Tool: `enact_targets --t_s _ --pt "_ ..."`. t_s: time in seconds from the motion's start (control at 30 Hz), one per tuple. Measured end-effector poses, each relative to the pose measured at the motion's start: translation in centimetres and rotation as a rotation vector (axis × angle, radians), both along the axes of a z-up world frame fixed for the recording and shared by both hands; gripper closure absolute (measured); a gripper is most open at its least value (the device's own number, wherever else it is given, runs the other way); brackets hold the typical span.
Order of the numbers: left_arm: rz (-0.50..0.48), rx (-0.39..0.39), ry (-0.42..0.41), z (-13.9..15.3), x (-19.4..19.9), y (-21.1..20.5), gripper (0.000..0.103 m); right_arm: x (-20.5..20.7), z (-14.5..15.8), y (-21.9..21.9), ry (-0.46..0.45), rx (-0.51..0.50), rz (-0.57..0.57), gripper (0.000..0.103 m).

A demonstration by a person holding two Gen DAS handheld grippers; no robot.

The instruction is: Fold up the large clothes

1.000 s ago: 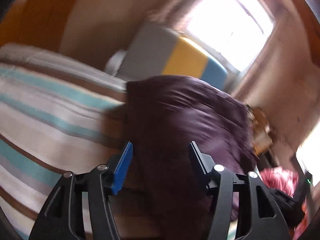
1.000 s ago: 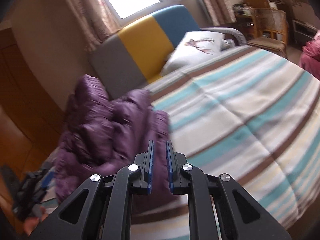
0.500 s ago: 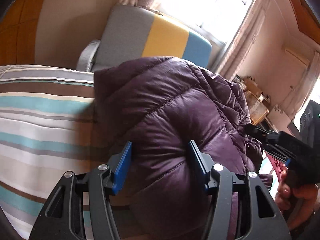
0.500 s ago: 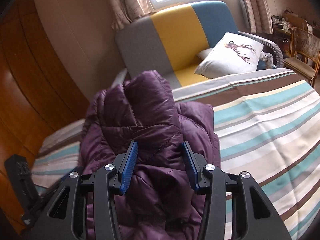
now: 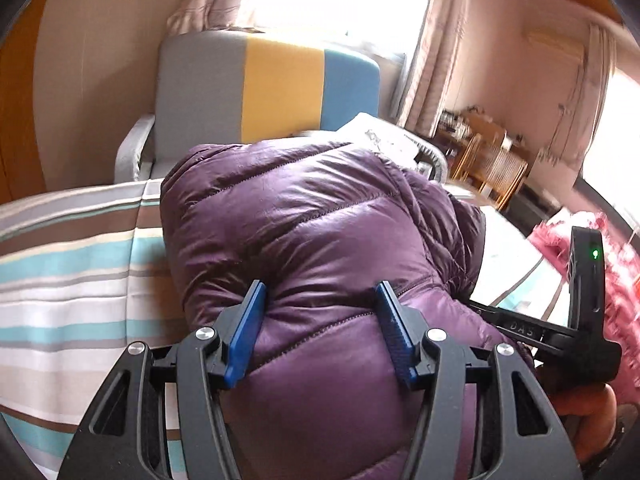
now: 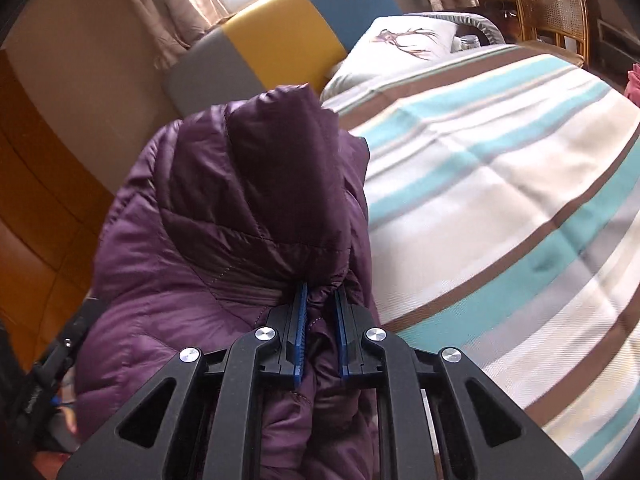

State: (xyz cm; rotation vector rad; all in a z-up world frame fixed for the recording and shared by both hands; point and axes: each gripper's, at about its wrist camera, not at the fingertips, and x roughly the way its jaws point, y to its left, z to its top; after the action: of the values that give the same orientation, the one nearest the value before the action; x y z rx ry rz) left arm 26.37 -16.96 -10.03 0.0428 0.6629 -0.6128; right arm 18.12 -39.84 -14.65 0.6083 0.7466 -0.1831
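a purple jacket (image 5: 312,240) is lying bunched on a striped bed (image 5: 68,280). the left gripper (image 5: 320,300) is spreading its jaws wide around a puffy fold, while only the right wrist view shows the right gripper (image 6: 320,300) pinching a gathered fold tight. a white pillow (image 6: 404,46) is resting behind.

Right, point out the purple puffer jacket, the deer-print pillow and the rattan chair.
purple puffer jacket (image 5: 312,232): left wrist view, on the quilted top panel.
deer-print pillow (image 6: 404,46): right wrist view, on its white face below the print.
rattan chair (image 6: 554,10): right wrist view, on the woven backrest.
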Motion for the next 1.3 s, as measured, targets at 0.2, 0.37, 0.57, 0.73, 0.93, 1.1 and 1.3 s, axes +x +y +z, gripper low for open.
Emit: enact_targets --t_s 0.2,0.37,0.57,0.73,0.93,1.1,1.3 --pt "0.018 0.016 0.043 -0.4 0.8 -0.3 0.047 -0.4 2.1 0.5 0.020 -0.095 0.023 0.088" --pt "0.010 0.037 0.053 0.1 0.9 -0.5 0.047 -2.1 5.9 0.7 -0.057 -0.152 0.004 0.088" --pt "0.018 0.063 0.055 0.3 1.1 -1.2 0.047 1.5 9.6 3.9 -0.057 -0.325 0.101 0.088" --pt "0.022 0.083 0.062 0.4 1.3 -1.5 0.047 5.3 6.5 3.4 0.071 -0.355 0.084 0.088" --pt "0.001 0.120 0.029 0.1 1.2 -3.2 0.046 5.8 2.0 2.1 0.110 -0.300 0.061 0.088" --pt "0.011 0.117 0.031 -0.5 1.6 -3.7 0.046 6.1 0.5 1.7 0.076 -0.279 0.031 0.088" --pt "0.035 0.112 0.040 0.0 1.3 -3.5 0.044 5.7 0.6 2.3 0.070 -0.287 0.030 0.088"
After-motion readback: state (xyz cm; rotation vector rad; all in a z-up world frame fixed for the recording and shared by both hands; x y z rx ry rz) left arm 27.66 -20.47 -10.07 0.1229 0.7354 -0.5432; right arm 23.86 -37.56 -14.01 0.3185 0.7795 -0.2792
